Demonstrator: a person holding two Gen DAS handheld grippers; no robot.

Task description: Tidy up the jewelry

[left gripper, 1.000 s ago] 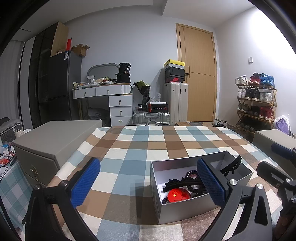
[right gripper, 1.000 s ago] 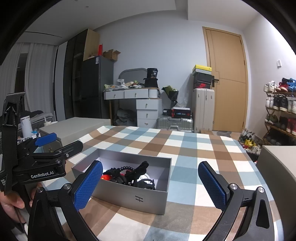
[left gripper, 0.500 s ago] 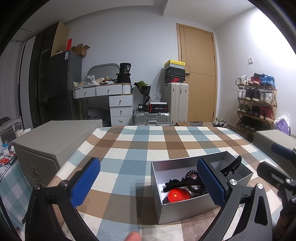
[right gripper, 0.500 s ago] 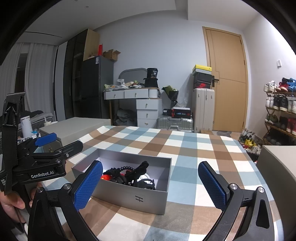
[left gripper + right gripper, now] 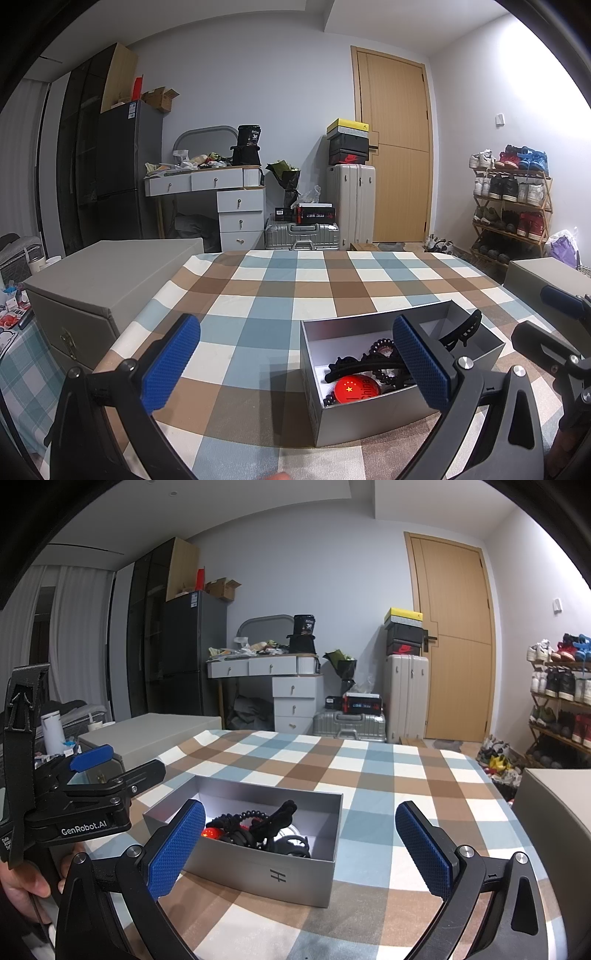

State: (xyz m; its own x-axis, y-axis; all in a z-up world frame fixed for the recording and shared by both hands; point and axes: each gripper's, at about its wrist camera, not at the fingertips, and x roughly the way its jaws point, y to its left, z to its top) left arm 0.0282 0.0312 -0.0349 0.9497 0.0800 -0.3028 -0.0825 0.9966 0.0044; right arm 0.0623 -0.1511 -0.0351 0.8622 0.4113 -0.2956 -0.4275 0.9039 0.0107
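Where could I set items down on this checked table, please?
Bare cloth lies beyond the silver box, toward the table's far edge, and between the box and the big grey case. The box itself is crowded with tangled black pieces.

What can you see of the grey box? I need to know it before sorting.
The grey box is a lidless, matte silver-grey rectangle, probably card, with a small logo on one long side. It sits flat on the checked cloth, its pale inside holding tangled black hair clips, dark beads and a red disc. Neither hand-held gripper touches it.
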